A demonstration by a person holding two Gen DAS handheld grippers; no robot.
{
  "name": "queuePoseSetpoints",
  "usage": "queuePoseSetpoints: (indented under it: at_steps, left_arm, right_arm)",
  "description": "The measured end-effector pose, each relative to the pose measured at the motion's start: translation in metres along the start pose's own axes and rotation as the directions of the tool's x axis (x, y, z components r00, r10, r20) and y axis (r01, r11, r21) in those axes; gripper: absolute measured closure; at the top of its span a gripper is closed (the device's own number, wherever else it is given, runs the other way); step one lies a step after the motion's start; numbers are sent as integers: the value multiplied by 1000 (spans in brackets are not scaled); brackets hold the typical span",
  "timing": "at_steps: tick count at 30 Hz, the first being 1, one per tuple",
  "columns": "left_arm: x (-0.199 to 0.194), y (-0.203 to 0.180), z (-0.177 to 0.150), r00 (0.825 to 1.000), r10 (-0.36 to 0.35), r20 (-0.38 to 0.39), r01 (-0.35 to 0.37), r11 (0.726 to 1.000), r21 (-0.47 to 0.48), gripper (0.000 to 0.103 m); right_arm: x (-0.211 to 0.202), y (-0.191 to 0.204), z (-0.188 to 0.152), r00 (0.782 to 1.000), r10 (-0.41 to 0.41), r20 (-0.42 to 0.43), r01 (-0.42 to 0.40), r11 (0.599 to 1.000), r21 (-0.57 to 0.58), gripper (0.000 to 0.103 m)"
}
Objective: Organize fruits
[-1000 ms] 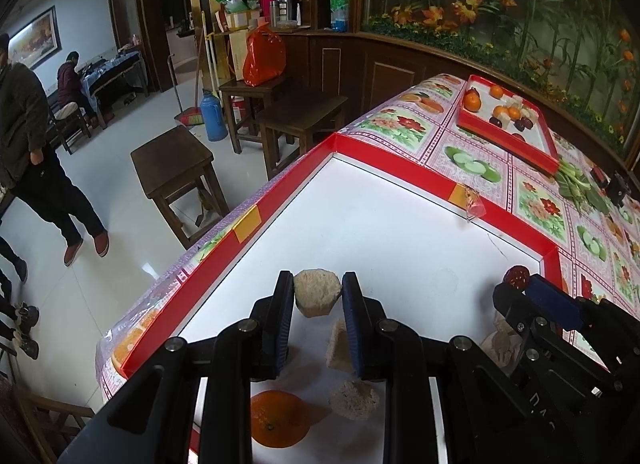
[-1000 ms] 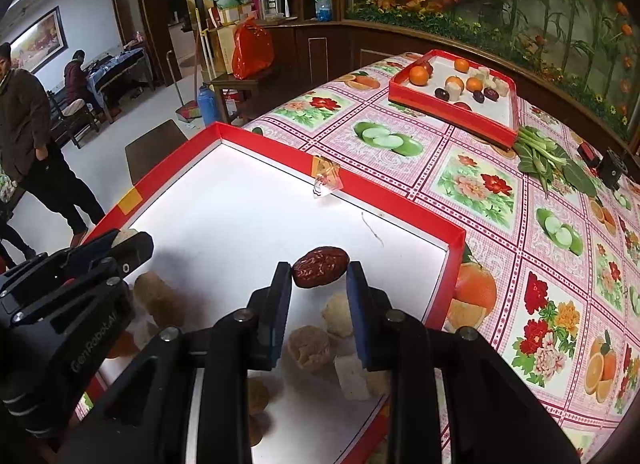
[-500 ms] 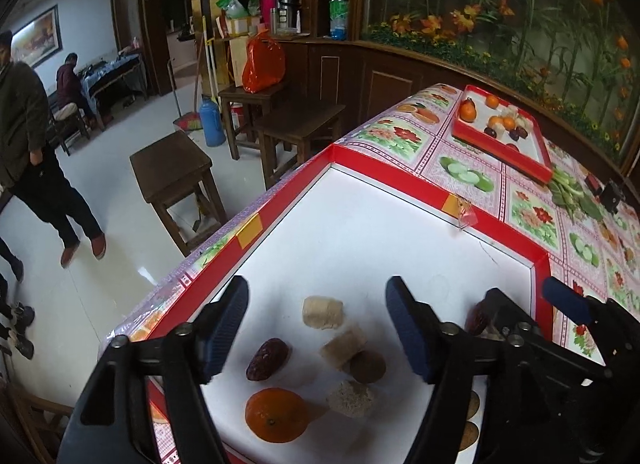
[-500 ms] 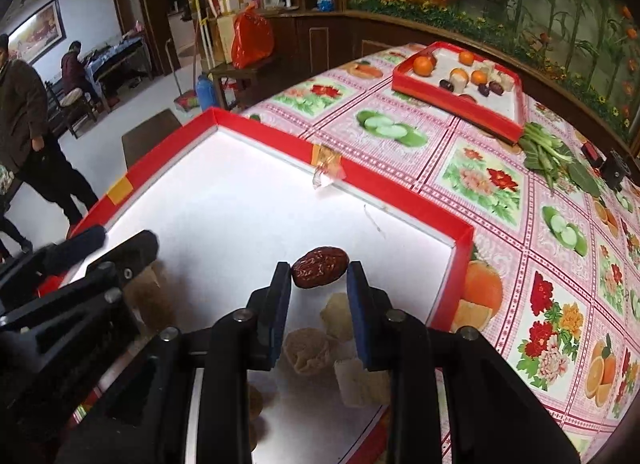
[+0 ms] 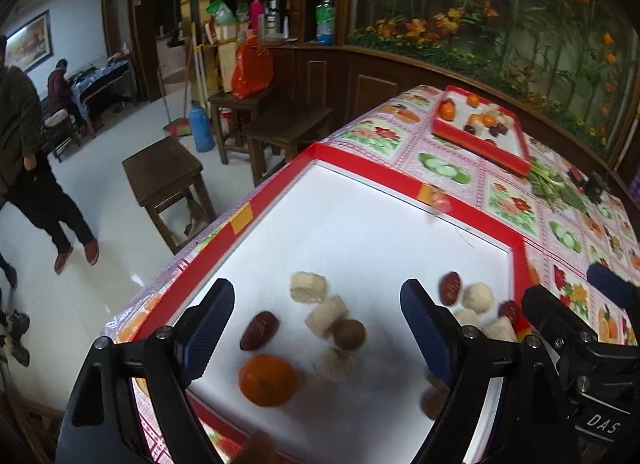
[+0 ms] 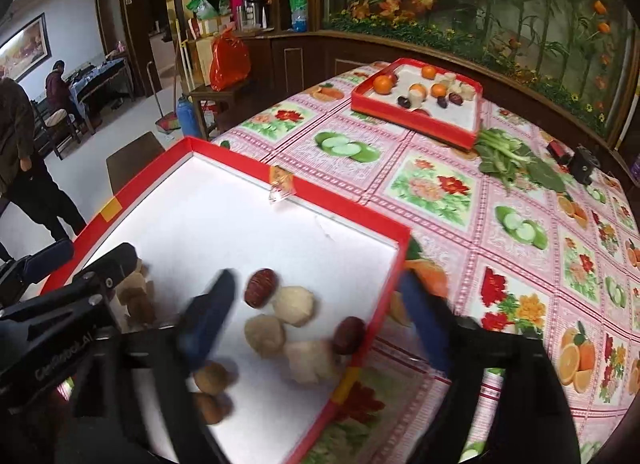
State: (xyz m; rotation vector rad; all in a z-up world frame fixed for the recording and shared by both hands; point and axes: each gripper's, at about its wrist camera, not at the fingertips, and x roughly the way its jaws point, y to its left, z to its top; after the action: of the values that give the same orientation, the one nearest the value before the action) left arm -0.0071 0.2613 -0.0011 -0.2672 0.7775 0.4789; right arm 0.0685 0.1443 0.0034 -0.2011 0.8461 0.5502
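A red-rimmed white tray (image 5: 404,180) holds the fruits near its front. In the left wrist view my left gripper (image 5: 316,322) is open and empty above an orange (image 5: 267,381), a red date (image 5: 259,330), a brown round fruit (image 5: 349,335) and pale chunks (image 5: 308,287). In the right wrist view my right gripper (image 6: 320,312) is open and empty above a red date (image 6: 261,287), pale round pieces (image 6: 294,305), a second date (image 6: 349,335) by the tray rim (image 6: 384,296), and brown nuts (image 6: 211,377).
A second red tray (image 6: 416,120) with oranges, dates and pale pieces stands at the far side of the flowered tablecloth. Green leaves (image 6: 508,158) lie beside it. Wooden stools (image 5: 164,180) and a person (image 5: 28,168) stand on the floor left of the table.
My left gripper opened and dropped its pale chunk onto the tray. My right gripper has just opened and its red date now lies on the tray.
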Motion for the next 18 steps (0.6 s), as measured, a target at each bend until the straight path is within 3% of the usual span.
queuePoseSetpoints:
  at_steps: [2,4,18]
  left_arm:
    - [-5,-1,-2,1000,-5,9,5,1000,-3,12]
    - [-11,1,-3,1000,12,26,-12,1000,-11,1]
    - [-30,-13,-25,1000,-27,-4,27,999,20,0]
  right_arm:
    - [-10,-8,-2,999,33,22,-33,999,9,0]
    - [-19,-11,-4,998,53,38,-53,999,3,0]
    - [-67,-13,-25,985,110,135,-102,993,-64,0]
